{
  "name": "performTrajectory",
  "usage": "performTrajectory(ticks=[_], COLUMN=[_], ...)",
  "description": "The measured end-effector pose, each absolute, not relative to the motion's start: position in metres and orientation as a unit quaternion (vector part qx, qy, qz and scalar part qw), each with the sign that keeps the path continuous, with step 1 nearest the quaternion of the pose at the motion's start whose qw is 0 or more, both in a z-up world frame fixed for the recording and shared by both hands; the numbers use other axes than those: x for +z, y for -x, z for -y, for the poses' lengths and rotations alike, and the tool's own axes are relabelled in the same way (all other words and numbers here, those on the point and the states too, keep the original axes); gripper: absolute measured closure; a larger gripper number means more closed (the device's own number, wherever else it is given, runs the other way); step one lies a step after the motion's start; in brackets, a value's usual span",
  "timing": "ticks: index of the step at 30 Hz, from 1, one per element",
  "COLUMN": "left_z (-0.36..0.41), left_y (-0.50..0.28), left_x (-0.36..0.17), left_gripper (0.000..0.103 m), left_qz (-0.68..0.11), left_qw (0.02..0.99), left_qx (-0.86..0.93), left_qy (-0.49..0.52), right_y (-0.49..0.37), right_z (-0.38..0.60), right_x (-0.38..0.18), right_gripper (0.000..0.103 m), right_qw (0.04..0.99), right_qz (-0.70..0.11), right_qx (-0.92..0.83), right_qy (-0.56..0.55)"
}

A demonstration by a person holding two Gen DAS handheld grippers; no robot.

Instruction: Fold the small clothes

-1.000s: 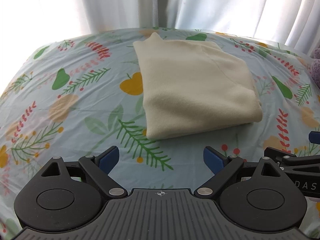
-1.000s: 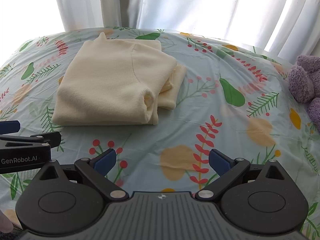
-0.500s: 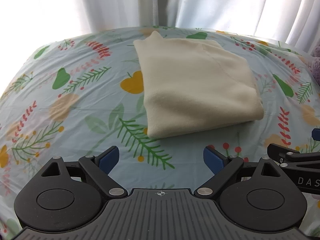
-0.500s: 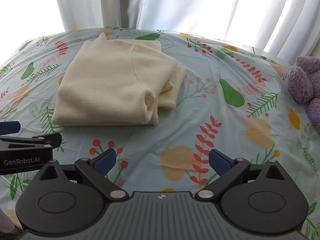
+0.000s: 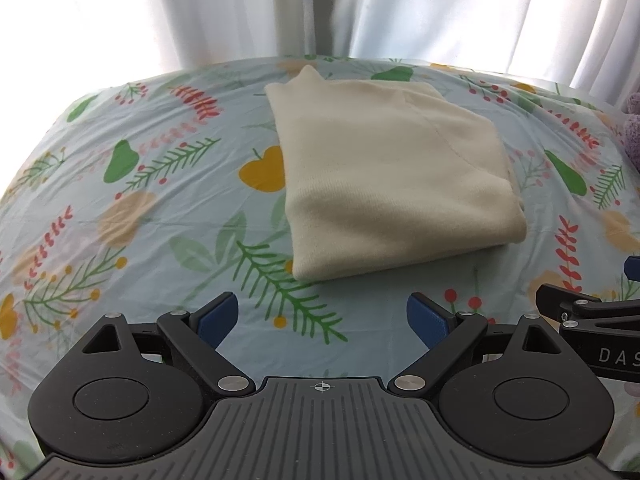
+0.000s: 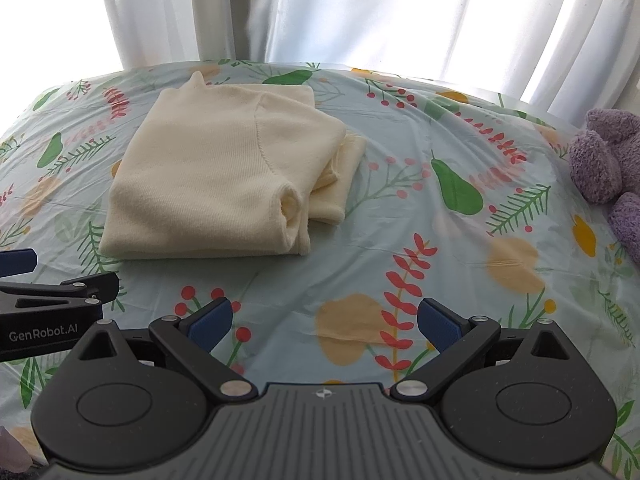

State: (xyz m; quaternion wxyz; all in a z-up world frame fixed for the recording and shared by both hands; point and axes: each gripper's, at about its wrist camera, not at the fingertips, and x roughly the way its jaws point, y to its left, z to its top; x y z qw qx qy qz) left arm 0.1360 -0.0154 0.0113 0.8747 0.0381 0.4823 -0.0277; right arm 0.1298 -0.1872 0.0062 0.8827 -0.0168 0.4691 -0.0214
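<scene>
Lay folded on floral sheet (image 5: 160, 200): cream sweater (image 5: 384, 184), apart from both tools. Left gripper (image 5: 322, 316) and right gripper (image 6: 324, 320): wide open, holding nothing, above sheet.

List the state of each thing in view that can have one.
Cream knitted sweater: folded into a flat rectangle, one sleeve end poking out at its right, ungripped.
Left gripper: open, empty.
Right gripper: open, empty.
Purple plush toy: lying at the bedsheet's right edge.
Floral light-blue bedsheet: spread out, mildly creased.
</scene>
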Motion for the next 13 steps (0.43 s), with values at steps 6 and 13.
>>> performTrajectory(ticks=[6, 13], left_z=[0.0171, 0.0186], left_y=[-0.1353, -0.1345], left_x=[0.0101, 0.0088], left_gripper=[0.008, 0.008], left_qz=[-0.481, -0.476], left_qw=[0.875, 0.877], left_qx=[-0.031, -0.034], left_qy=[-0.042, -0.054], right_y=[-0.1303, -0.1304], right_z=[0.1872, 0.1861], right_x=[0.006, 0.0052], right_gripper=[0.004, 0.004], right_qw=[0.882, 0.882], right_qz=[-0.47, -0.47], right_qx=[-0.021, -0.023], right_qy=[0.018, 0.019])
